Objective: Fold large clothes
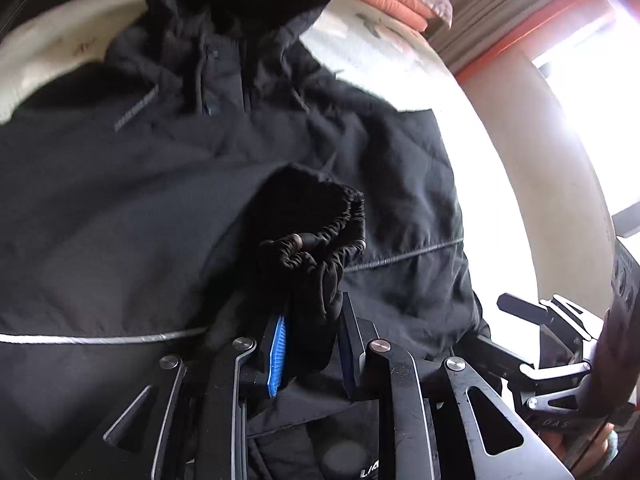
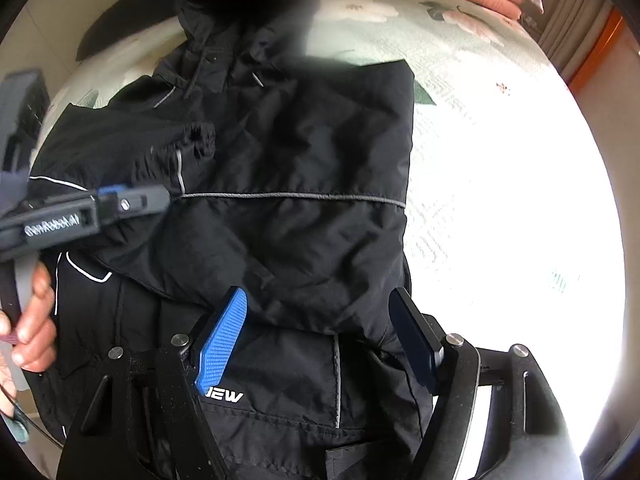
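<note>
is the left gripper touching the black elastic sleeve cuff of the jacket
Touching. The left wrist view shows the black elastic sleeve cuff bunched between the left gripper, its fabric against the blue pad.

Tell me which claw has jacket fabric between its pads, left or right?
The left claw: the jacket's elastic sleeve cuff sits between its pads. The right claw hovers wide open over the black jacket, nothing between its pads.

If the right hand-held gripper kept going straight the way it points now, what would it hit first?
Most likely the black jacket: the right hand-held gripper stands open, aimed steeply down at the fabric directly below, with nothing visible between. Depth is hard to judge.
</note>
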`<state>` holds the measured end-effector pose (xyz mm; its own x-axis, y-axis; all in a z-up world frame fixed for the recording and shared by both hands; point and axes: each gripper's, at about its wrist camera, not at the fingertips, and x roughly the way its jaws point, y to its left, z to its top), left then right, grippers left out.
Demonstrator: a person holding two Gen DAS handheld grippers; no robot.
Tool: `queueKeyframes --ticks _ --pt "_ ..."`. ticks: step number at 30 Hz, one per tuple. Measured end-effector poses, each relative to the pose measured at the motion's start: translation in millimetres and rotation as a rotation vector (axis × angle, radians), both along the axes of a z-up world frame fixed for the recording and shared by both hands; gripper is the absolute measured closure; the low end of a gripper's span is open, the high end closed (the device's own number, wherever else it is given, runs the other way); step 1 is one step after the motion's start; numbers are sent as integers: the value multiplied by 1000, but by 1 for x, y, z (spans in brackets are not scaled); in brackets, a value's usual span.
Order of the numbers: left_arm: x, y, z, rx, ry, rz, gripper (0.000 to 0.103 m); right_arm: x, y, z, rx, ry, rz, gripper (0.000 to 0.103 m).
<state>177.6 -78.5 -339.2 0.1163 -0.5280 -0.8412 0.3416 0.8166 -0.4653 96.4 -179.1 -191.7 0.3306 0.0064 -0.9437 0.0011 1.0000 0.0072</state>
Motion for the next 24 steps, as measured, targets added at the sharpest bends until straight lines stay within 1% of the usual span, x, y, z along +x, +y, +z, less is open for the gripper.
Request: queueKeyframes --ticks 2,3,4,6,8,9,12,14,17,19,20,21,22,23,24 --pt "-4 2 3 -22 23 -10 68 3 -1 -2 20 4 -2 27" --pt "-6 1 6 -59 60 -23 55 5 -1 -1 36 4 -3 27" --pt "-8 2 9 -93 95 -25 49 7 0 1 52 1 -3 27" --pt "-16 2 18 -111 115 -32 48 13 1 9 76 -14 -1 27" --pt "-24 6 29 -88 98 -40 48 20 3 14 103 -28 2 27" --pt "-29 14 36 -63 77 -20 48 24 5 16 120 -33 5 27" --pt "-32 42 53 -39 45 41 48 38 14 15 196 -27 13 26" --pt "-32 65 59 -23 30 100 48 48 26 9 253 -19 26 26" --pt "-31 102 62 -18 27 179 48 66 43 -9 328 17 32 26" --pt "-26 126 66 -23 19 221 48 76 48 -22 377 47 11 27" --pt "-26 134 67 -16 17 237 48 79 49 -29 412 61 -3 31" --pt "-22 136 68 -7 15 247 48 82 51 -34 450 71 -11 42" --pt "-20 141 70 2 10 257 48 84 51 -38 483 77 -20 47" --pt "-17 141 67 12 3 262 48 85 53 -40 499 79 -23 63" --pt "-16 146 70 35 -11 268 48 84 55 -37 493 72 -14 72"
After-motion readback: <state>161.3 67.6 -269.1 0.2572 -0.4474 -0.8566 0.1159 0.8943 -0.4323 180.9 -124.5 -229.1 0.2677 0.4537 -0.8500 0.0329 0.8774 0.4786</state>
